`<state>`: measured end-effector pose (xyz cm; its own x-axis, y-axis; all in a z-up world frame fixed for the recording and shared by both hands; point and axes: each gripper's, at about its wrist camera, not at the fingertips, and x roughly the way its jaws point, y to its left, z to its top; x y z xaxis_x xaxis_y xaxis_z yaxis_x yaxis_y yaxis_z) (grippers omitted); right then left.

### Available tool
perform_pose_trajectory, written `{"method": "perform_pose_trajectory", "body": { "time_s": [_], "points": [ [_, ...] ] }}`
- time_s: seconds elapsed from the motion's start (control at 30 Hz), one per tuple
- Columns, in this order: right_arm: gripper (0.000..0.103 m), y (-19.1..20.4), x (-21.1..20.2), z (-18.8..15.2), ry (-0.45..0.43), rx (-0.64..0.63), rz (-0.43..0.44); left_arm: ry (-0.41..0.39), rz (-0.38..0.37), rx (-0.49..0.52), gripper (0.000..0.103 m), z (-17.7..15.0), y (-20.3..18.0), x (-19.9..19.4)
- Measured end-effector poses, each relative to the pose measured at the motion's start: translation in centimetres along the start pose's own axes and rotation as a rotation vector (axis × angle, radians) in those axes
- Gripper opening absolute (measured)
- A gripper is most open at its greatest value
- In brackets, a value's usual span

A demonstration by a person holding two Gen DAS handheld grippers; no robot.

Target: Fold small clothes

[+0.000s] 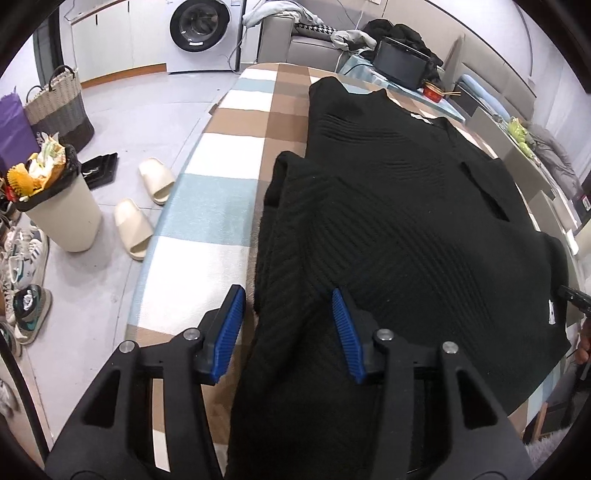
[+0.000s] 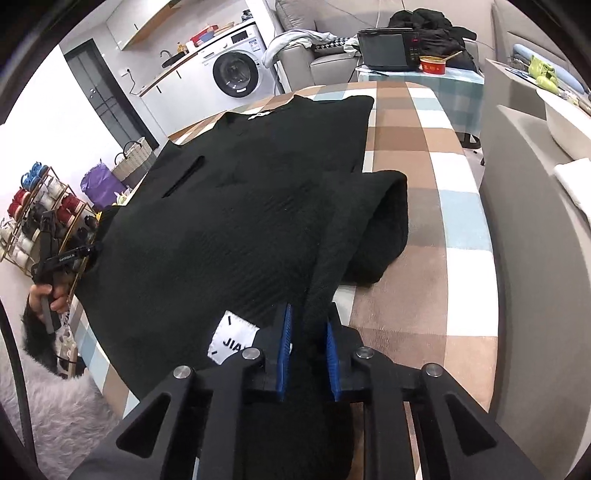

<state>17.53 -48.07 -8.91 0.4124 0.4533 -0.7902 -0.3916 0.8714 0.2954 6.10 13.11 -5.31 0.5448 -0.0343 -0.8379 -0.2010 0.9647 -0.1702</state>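
A black ribbed sweater [image 1: 406, 221] [image 2: 221, 221] lies spread on a table under a checked cloth [image 1: 221, 184] [image 2: 424, 166]. Its collar is at the far end and a white label [image 2: 231, 341] shows near the hem. In the left wrist view my left gripper [image 1: 287, 295] straddles the sweater's left sleeve at the near edge. The right pad [image 1: 343, 325] rests on the knit, while the left pad [image 1: 231, 325] stands clear of it. My right gripper [image 2: 308, 317] pinches the other sleeve, whose fabric rises in a fold between the blue pads. A hand holds the left gripper [image 2: 55, 258] at the table's far side.
On the floor to the left are a full waste bin [image 1: 59, 206], cream slippers [image 1: 133, 229], shoes and a woven basket [image 1: 59, 107]. A washing machine [image 1: 199, 29], a sofa, a black appliance [image 2: 388, 50] and a red bowl [image 2: 432, 64] stand beyond the table. A shoe rack [image 2: 37, 206] stands left.
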Motion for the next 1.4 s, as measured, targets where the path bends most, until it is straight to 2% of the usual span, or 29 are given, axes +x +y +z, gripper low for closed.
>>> {"method": "perform_pose_trajectory", "body": {
  "time_s": [0.07,0.13,0.23,0.47,0.63,0.77,0.87,1.03,1.13,1.27,1.3,1.37,1.4],
  "points": [
    [0.018,-0.2,0.5,0.1,0.016,0.008,0.005,0.003,-0.005,-0.005,0.038,0.1,0.0,0.3],
    [0.017,-0.2,0.9,0.0,0.031,0.006,-0.008,0.0,-0.003,-0.009,0.021,0.2,0.0,0.1],
    [0.006,0.4,0.0,-0.2,-0.003,-0.038,0.015,-0.022,-0.016,-0.017,0.014,0.3,0.1,-0.8],
    [0.006,1.7,-2.7,0.2,-0.079,-0.087,0.034,-0.056,-0.024,0.026,0.013,0.0,-0.6,-3.0],
    [0.006,1.7,-2.0,0.0,-0.058,-0.076,0.02,-0.047,0.0,0.037,0.014,-0.2,-0.9,-3.0],
    [0.006,1.5,-1.6,-0.2,-0.048,-0.059,0.013,-0.054,-0.025,0.055,0.014,-0.4,-1.4,-3.4],
    [0.006,1.4,-1.5,-0.2,-0.042,-0.055,0.005,-0.056,-0.015,0.074,0.015,-0.5,-2.0,-4.0],
    [0.006,1.1,-1.3,-0.4,-0.039,-0.049,0.003,-0.051,-0.047,0.136,0.019,-1.3,-3.4,-4.7],
    [0.006,1.0,-1.0,-0.4,-0.032,-0.042,0.0,-0.046,-0.035,0.155,0.026,-1.5,-4.0,-4.4],
    [0.007,0.9,-0.7,-0.7,-0.02,-0.04,0.007,-0.019,-0.01,0.135,0.026,-1.6,-3.3,-3.2],
    [0.007,0.9,-0.6,-0.8,-0.023,-0.041,0.009,-0.016,-0.008,0.123,0.025,-1.6,-3.0,-2.9],
    [0.006,1.0,-0.7,-0.9,-0.039,-0.047,0.017,-0.033,-0.021,0.097,0.006,-1.5,-2.3,-2.8],
    [0.005,1.2,-0.9,-1.0,-0.052,-0.058,0.024,-0.044,-0.035,0.085,0.002,-1.3,-2.0,-3.0]
  ]
}}
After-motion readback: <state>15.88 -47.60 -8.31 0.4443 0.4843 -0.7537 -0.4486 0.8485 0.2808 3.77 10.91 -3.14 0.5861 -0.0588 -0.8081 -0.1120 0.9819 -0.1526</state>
